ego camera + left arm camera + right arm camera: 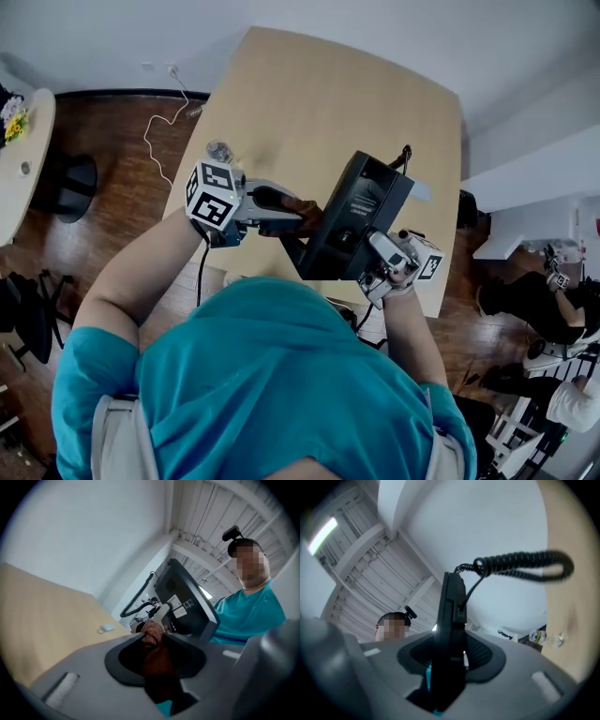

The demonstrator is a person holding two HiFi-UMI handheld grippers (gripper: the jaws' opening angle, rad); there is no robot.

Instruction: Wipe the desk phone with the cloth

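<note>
head view: my left gripper (296,214) has its jaws pinched narrow on a brown cloth (302,206), and the cloth touches the near side edge of the black desk phone (356,216). my right gripper (367,265) clamps the phone's lower edge and holds it tilted above the wooden table (328,84).

left gripper view: the cloth (152,644) fills the gap between the jaws and bunches out past their tips. the phone (187,603) stands just ahead of the tips, its underside with labels towards me. its coiled cord (138,601) hangs ahead and to the left, with the table below it.

right gripper view: the jaws stand partly apart, pressed on the phone's thin edge (451,630), which rises straight up between them. the cord (520,566) loops away above the tips, to the right.
</note>
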